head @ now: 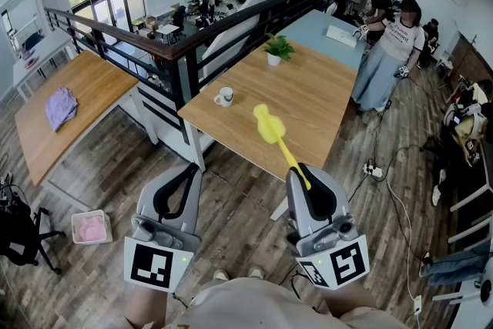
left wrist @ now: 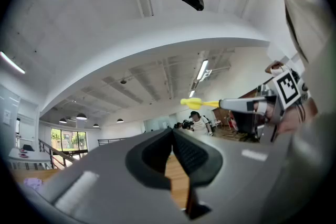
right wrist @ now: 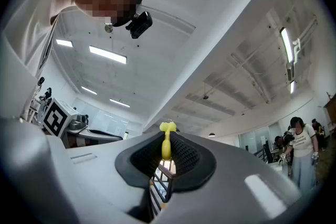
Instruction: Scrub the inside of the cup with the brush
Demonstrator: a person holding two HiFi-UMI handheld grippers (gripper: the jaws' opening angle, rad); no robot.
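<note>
A white cup (head: 223,96) stands near the left edge of the wooden table (head: 308,100) ahead of me, far from both grippers. My right gripper (head: 306,179) is shut on the handle of a yellow brush (head: 271,127), whose head points up and out toward the table. The right gripper view shows the brush (right wrist: 167,143) pinched between the dark pads (right wrist: 184,157). My left gripper (head: 185,175) is held beside it over the floor. Its jaws are shut with nothing between them, and its pads (left wrist: 189,152) meet. From the left gripper view the brush (left wrist: 195,104) sticks out of the right gripper (left wrist: 252,107).
A potted plant (head: 277,48) stands at the table's far side. A person (head: 389,50) stands at the right of the table. Cables and a power strip (head: 372,168) lie on the floor. A pink basket (head: 91,227), a second table (head: 85,88) and a railing (head: 177,50) are at left.
</note>
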